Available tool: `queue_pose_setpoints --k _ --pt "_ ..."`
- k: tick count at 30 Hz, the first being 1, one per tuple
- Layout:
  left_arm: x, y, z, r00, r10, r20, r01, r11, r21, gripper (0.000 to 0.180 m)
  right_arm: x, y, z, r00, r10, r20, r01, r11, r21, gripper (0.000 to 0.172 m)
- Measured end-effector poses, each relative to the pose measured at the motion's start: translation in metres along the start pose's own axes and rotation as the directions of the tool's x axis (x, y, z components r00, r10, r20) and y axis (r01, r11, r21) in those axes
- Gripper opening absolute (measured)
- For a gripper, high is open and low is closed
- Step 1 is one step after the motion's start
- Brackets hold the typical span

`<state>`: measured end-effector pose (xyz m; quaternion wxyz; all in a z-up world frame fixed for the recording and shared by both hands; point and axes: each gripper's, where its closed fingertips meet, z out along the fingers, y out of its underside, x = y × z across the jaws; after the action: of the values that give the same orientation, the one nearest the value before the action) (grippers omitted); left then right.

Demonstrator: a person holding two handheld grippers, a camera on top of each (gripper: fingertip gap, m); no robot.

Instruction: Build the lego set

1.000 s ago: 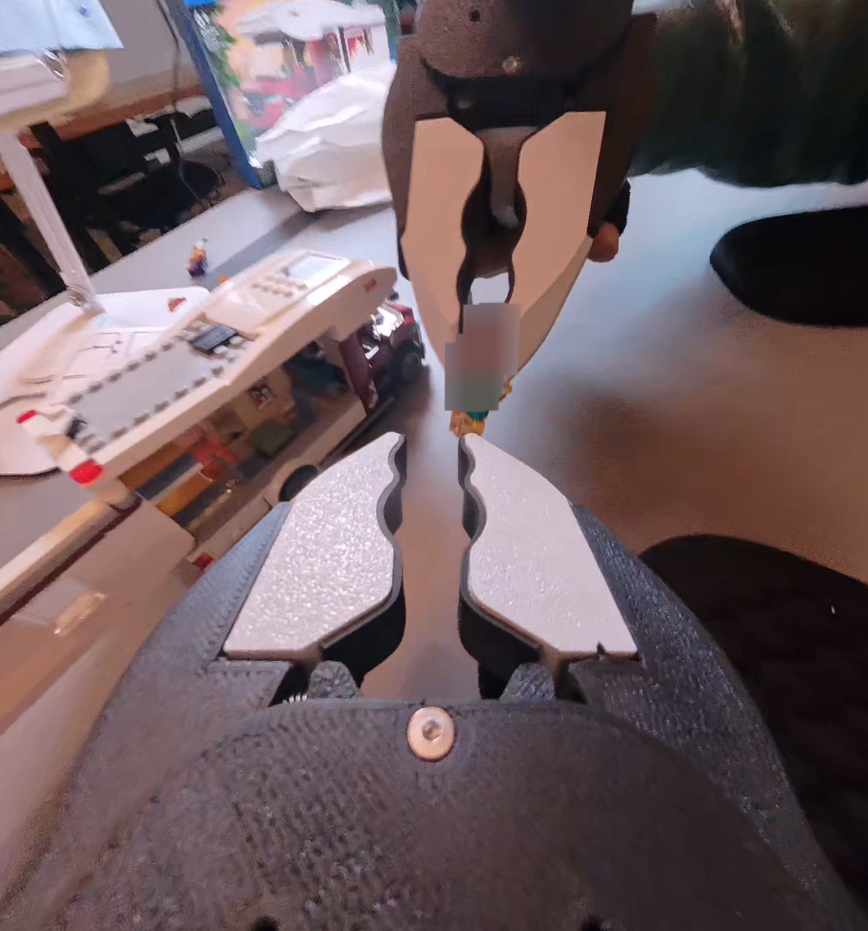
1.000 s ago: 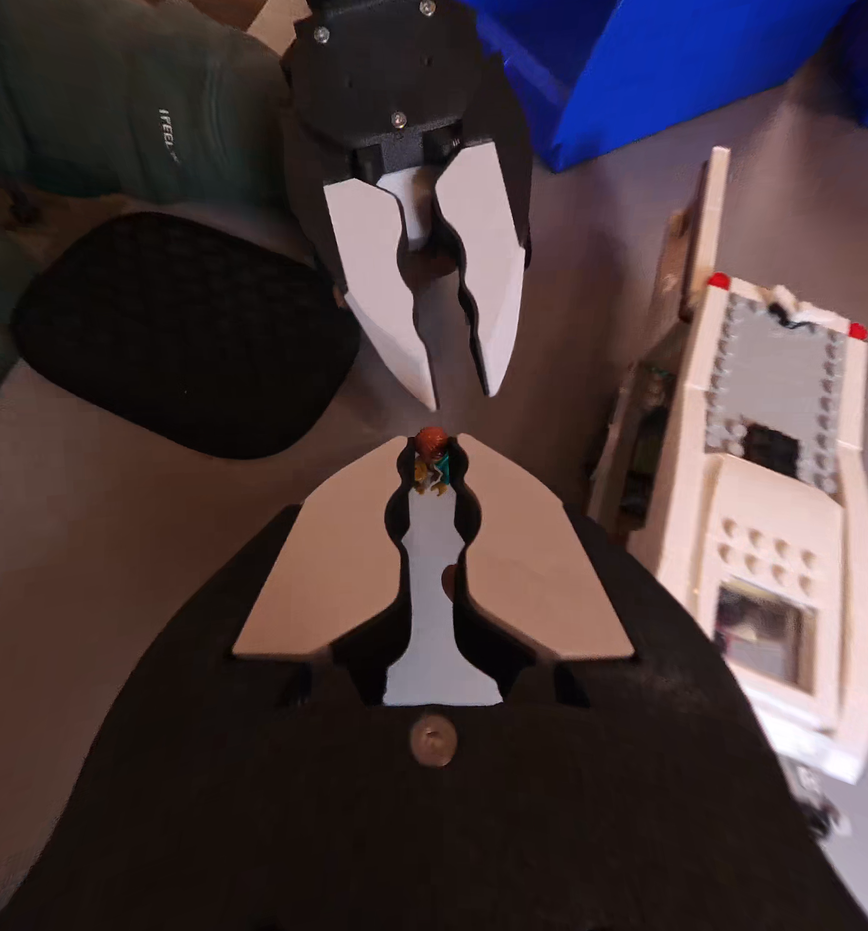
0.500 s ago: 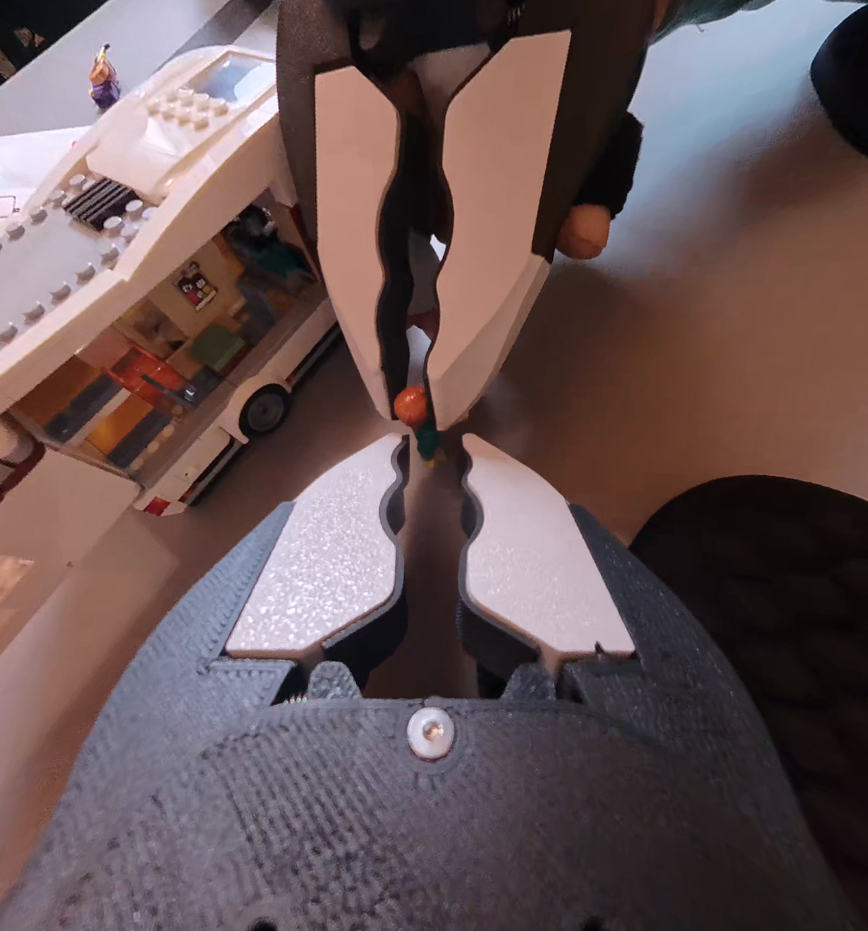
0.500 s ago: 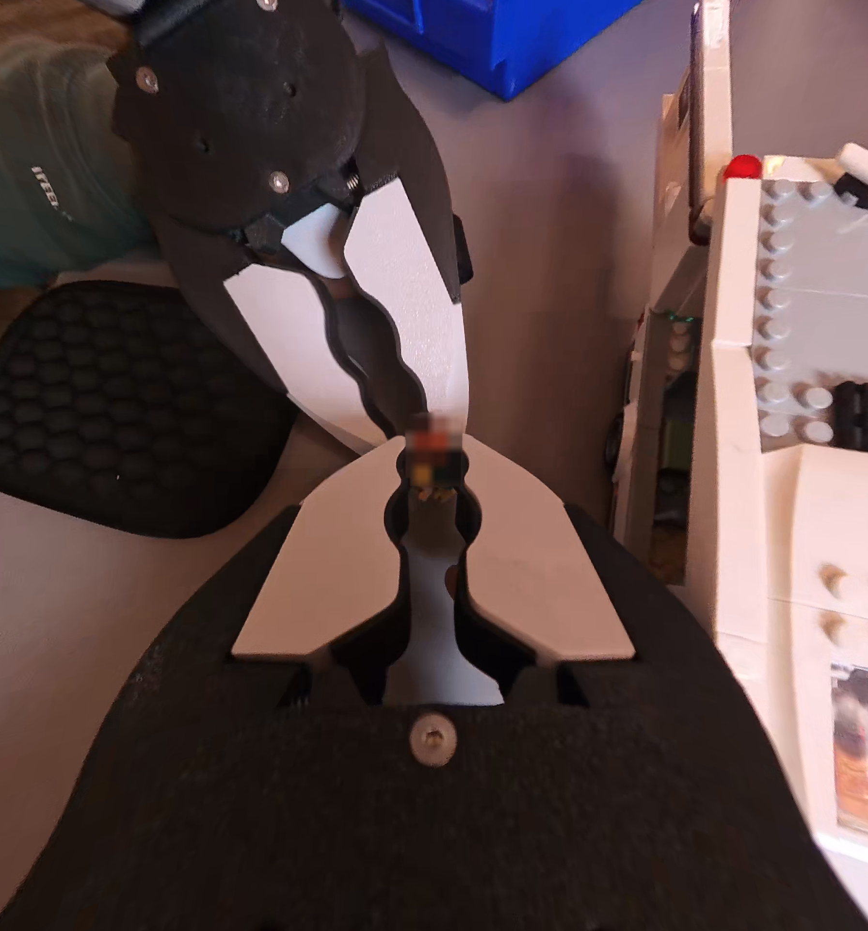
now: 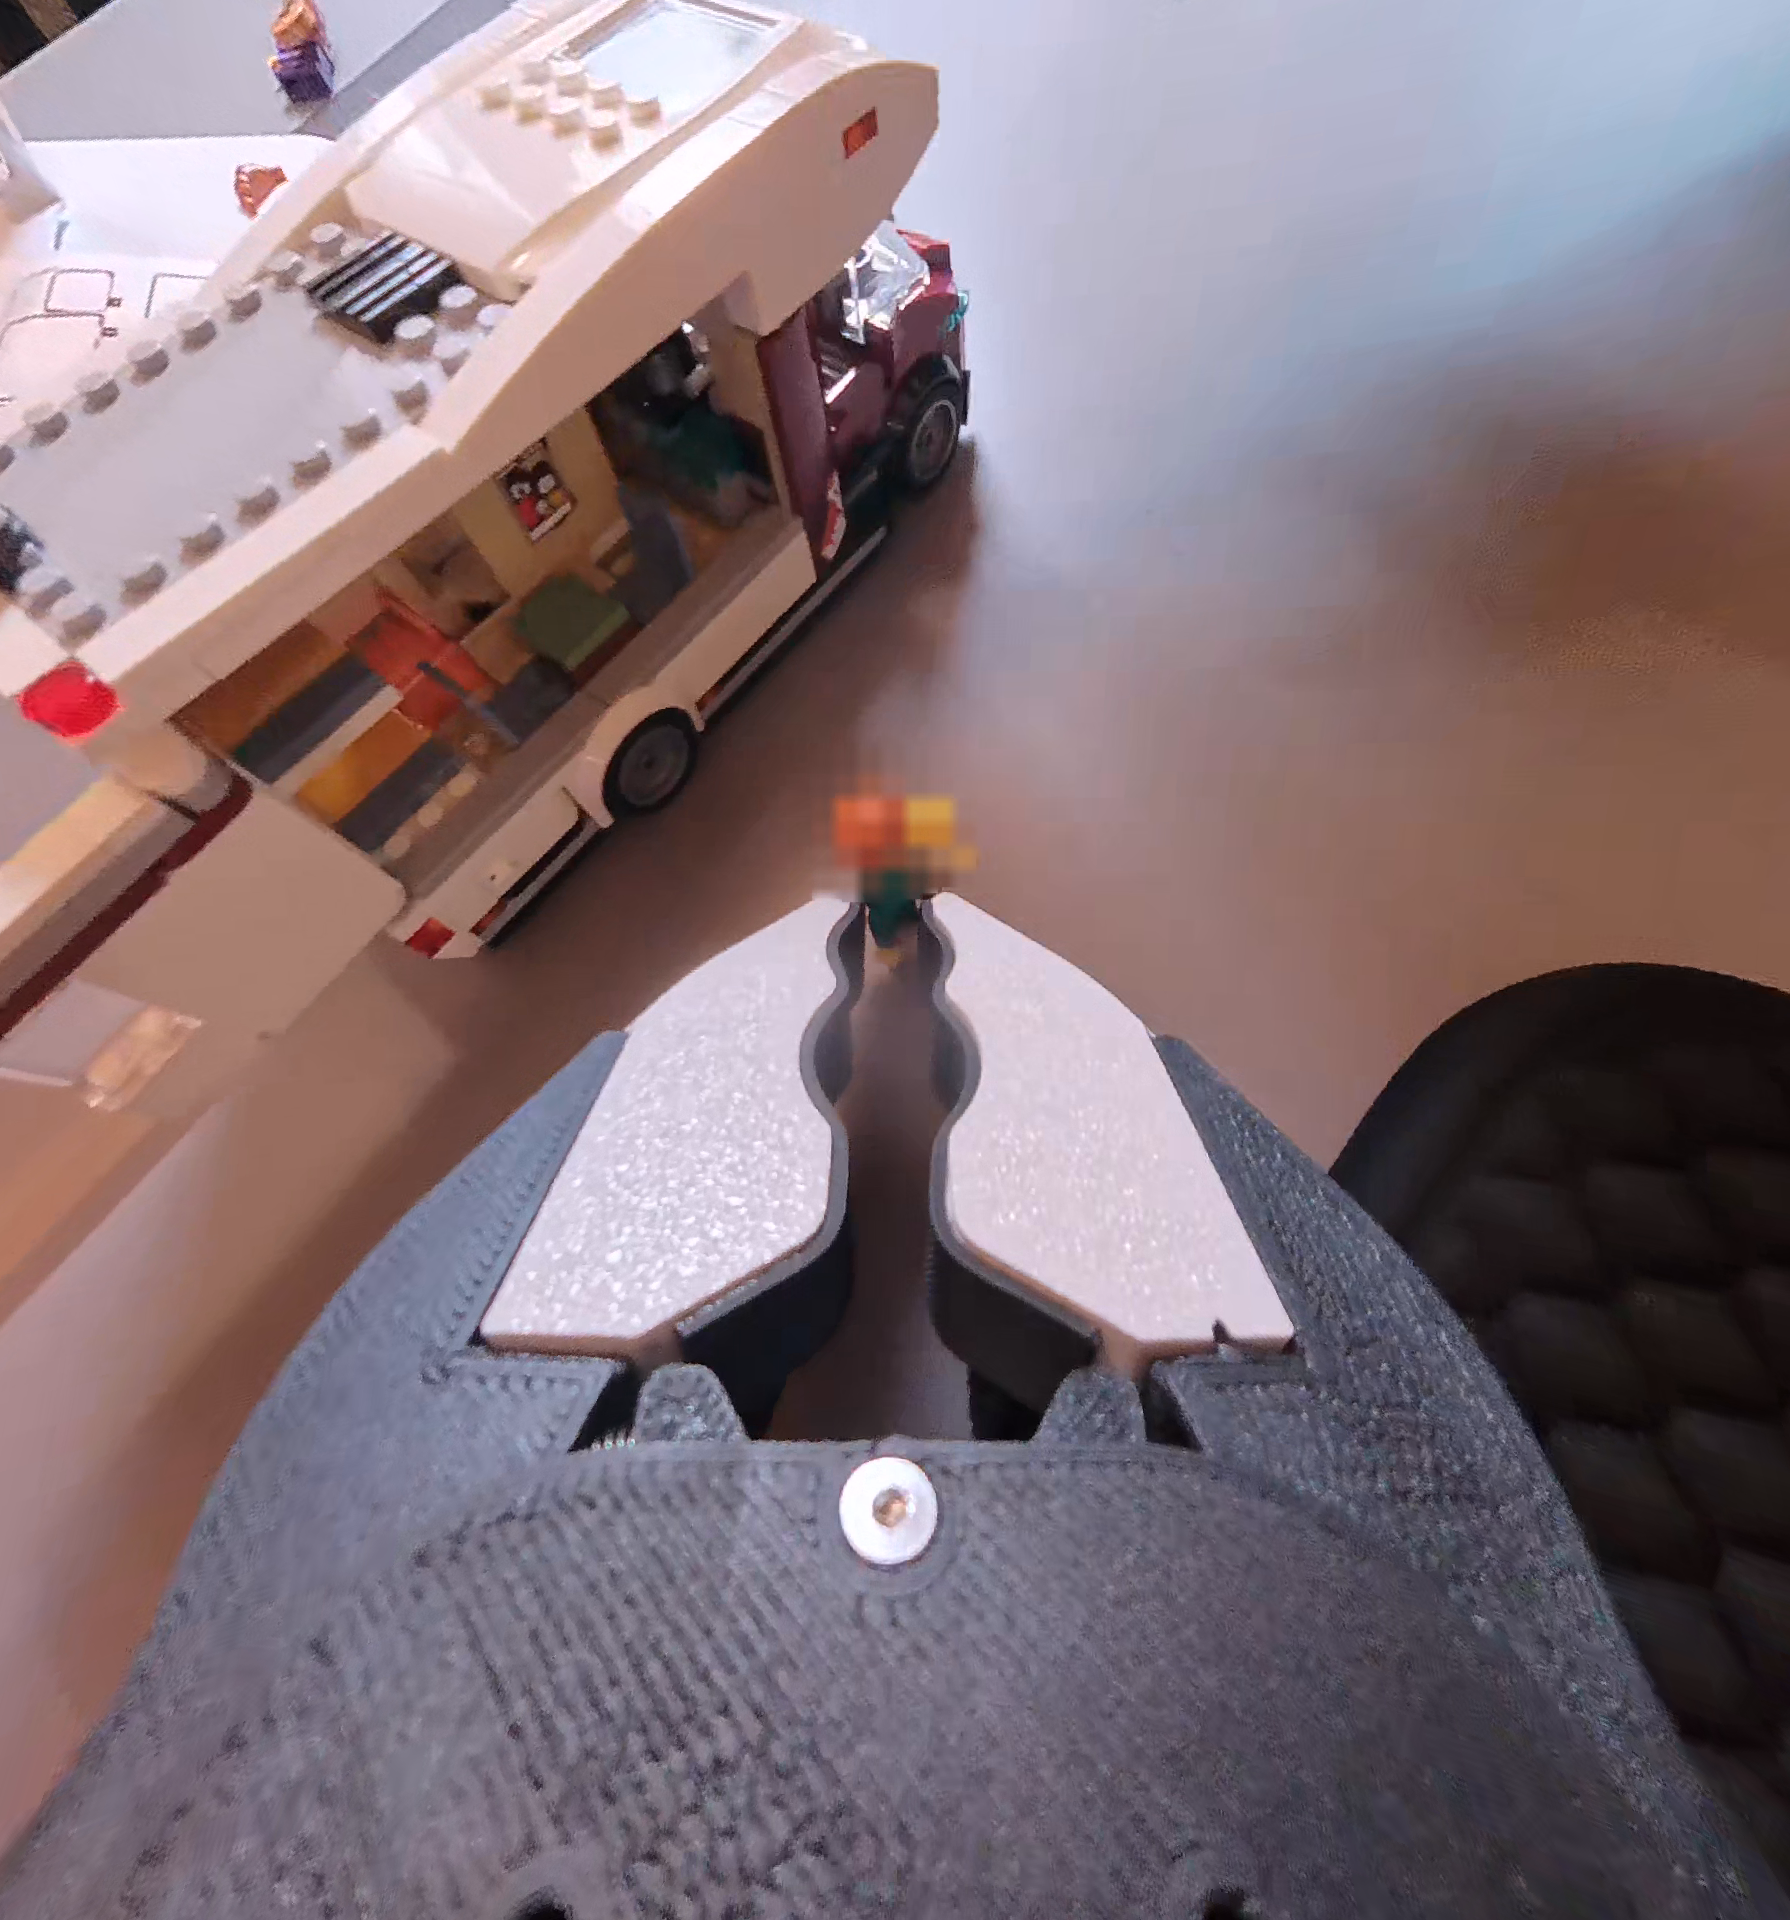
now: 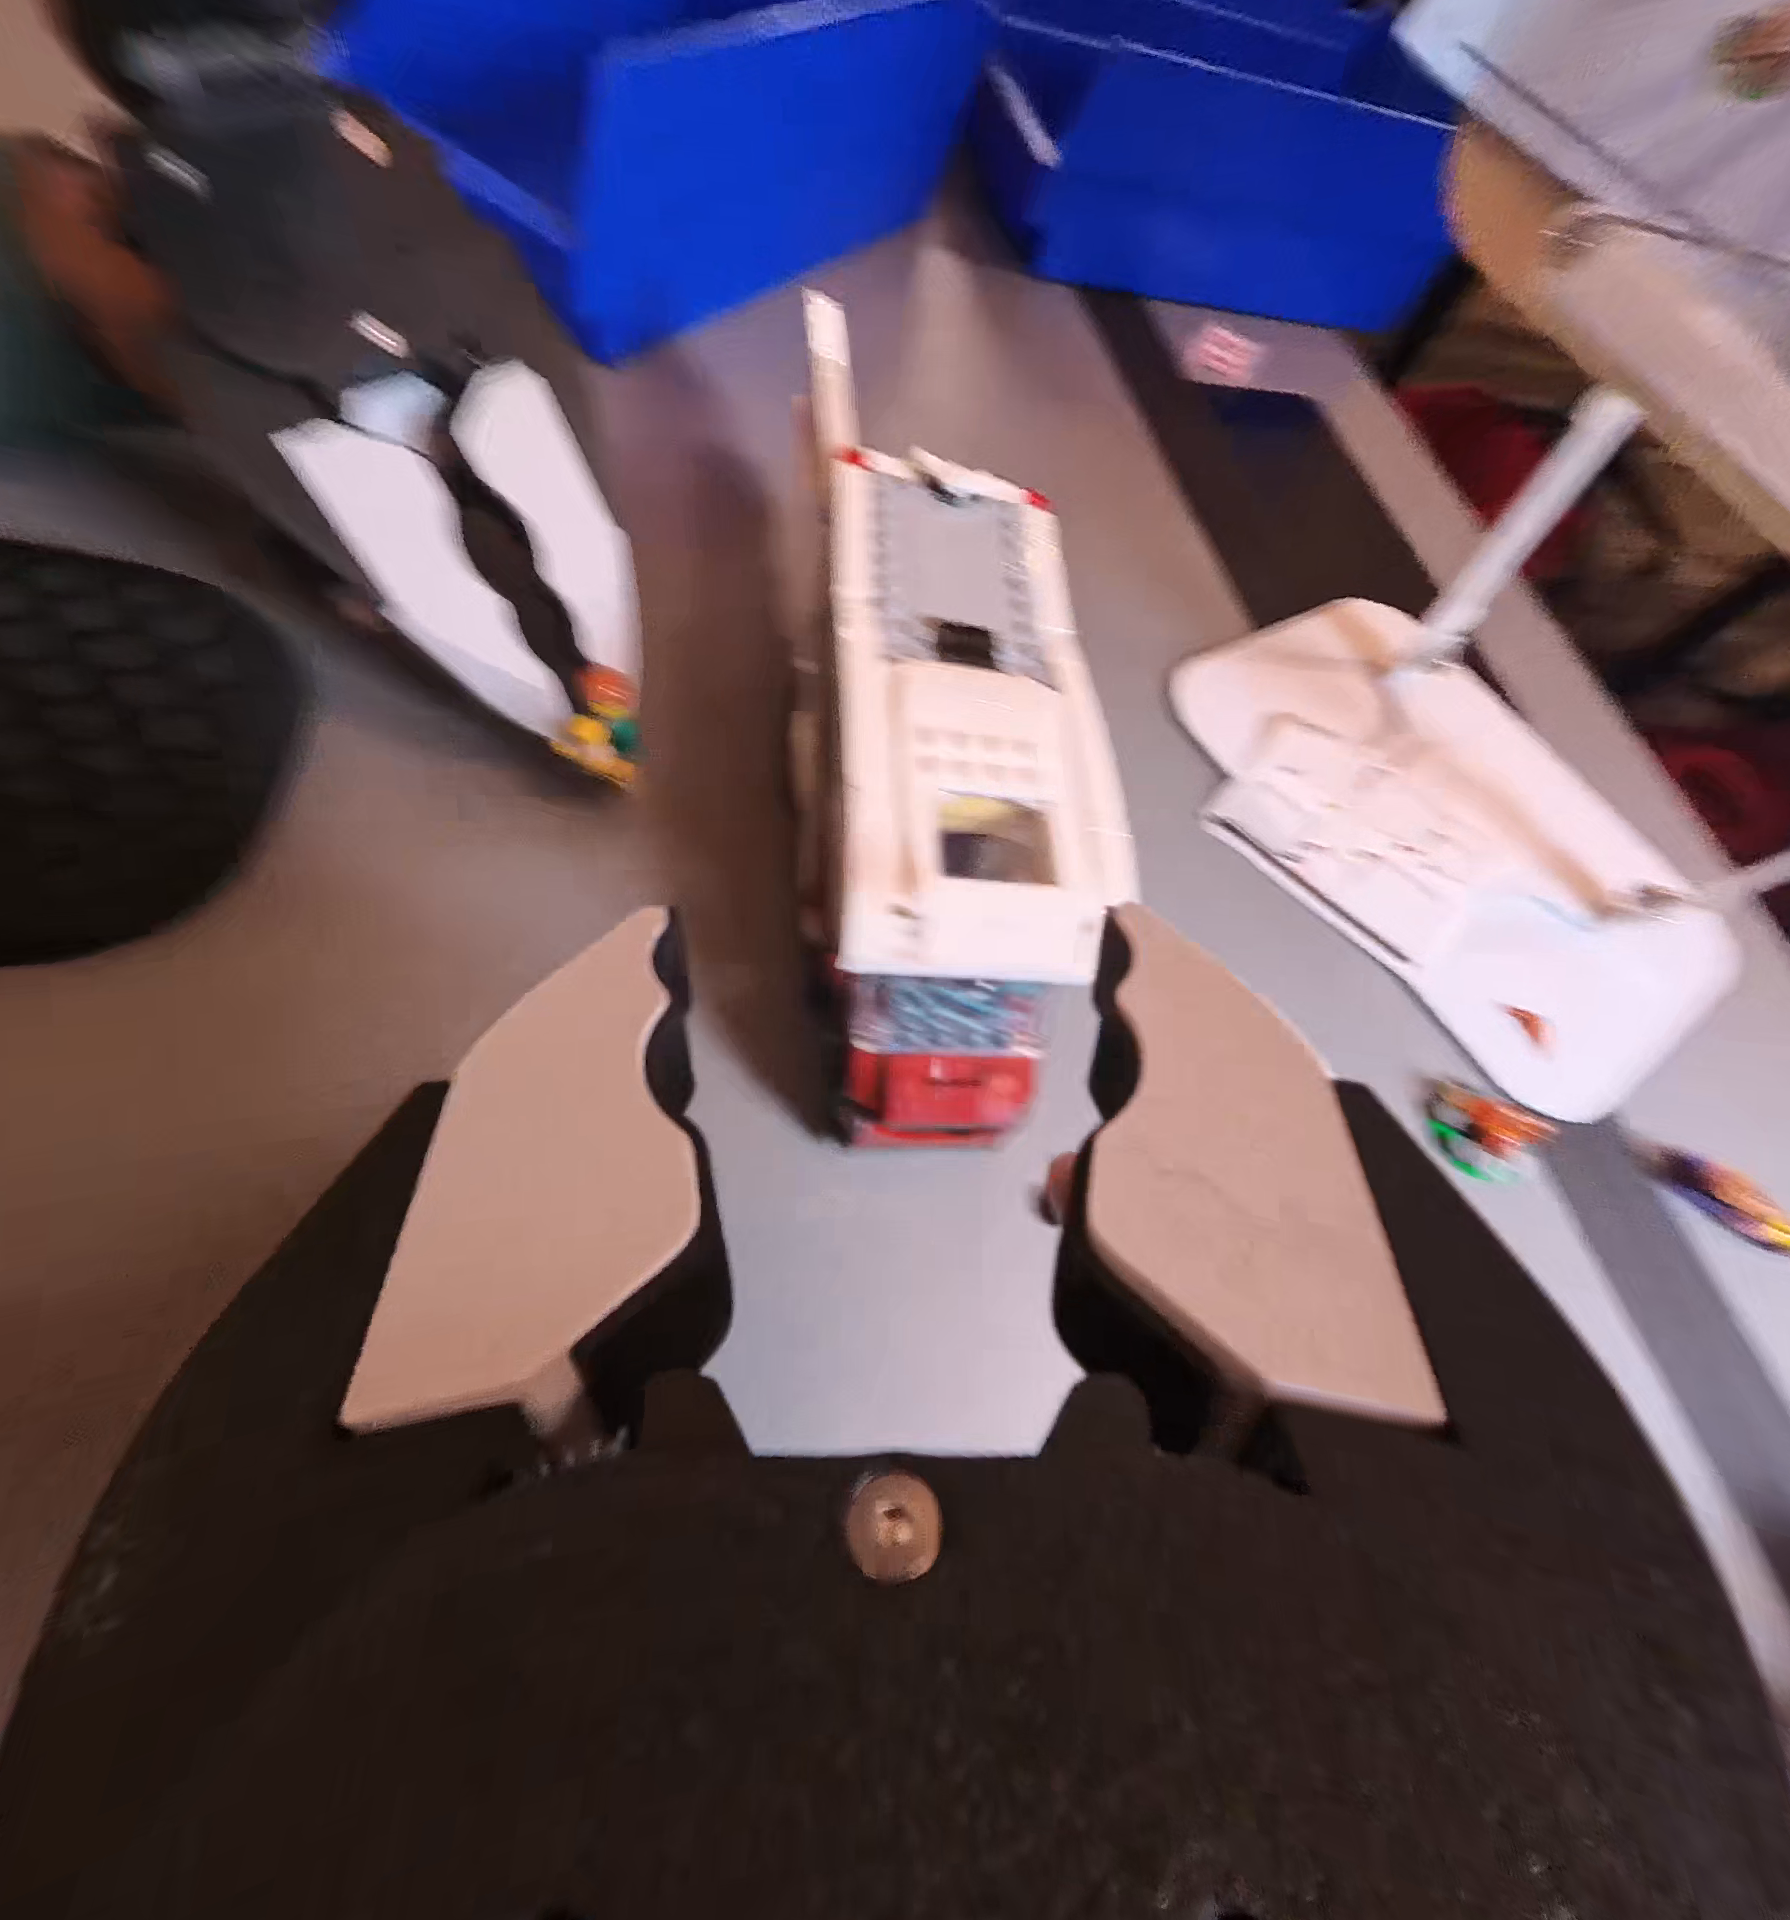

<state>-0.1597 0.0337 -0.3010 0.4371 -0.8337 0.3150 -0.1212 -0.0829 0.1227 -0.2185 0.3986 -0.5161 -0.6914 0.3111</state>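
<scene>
We had the small toy figure [image 5: 893, 914] pinched at the tips of our left gripper [image 5: 891, 920], its green body between the pads and its orange-topped end pointing out past the tips, long axis along the fingers. It hung above the grey table [image 5: 1390, 520], beside the open side of the white brick-built camper van [image 5: 434, 436]. Our right gripper [image 6: 891, 935] stood wide apart with nothing between its fingers, facing the van's front.

One brick-built camper van [image 5: 517, 436], four toy figures [image 6: 600, 717], two blue bins [image 6: 766, 156].
</scene>
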Motion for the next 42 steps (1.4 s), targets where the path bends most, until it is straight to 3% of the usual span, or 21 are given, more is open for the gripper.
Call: queue_pose_setpoints --k 2,4,8,18,29,42 --pt "-0.002 0.000 -0.001 1.000 -0.010 -0.001 0.010 1.000 0.004 0.010 0.014 0.012 0.011 0.999 -0.007 -0.051 0.004 0.999 -0.051 0.090" --pt "-0.002 0.001 0.000 1.000 -0.018 -0.007 0.018 1.000 0.005 0.010 0.014 0.021 0.031 0.999 0.033 -0.016 -0.034 0.997 -0.075 0.095" --pt "-0.002 0.001 0.000 0.999 -0.031 -0.012 0.031 0.999 0.012 0.009 0.016 0.029 0.057 1.000 0.000 0.025 0.003 0.994 -0.111 0.080" --pt "-0.003 0.001 0.000 1.000 -0.028 0.003 0.028 1.000 0.010 0.009 0.027 0.031 0.049 0.995 -0.013 0.095 0.026 0.991 -0.128 0.080" --pt "-0.003 0.002 0.001 1.000 -0.023 0.004 0.023 1.000 0.004 0.009 0.026 0.034 0.044 0.998 0.026 0.056 -0.020 0.994 -0.111 0.079" --pt "-0.004 -0.002 -0.010 1.000 -0.013 0.009 0.013 0.999 0.030 0.027 0.025 0.029 0.033 0.999 0.003 0.035 0.001 0.993 -0.117 0.078"
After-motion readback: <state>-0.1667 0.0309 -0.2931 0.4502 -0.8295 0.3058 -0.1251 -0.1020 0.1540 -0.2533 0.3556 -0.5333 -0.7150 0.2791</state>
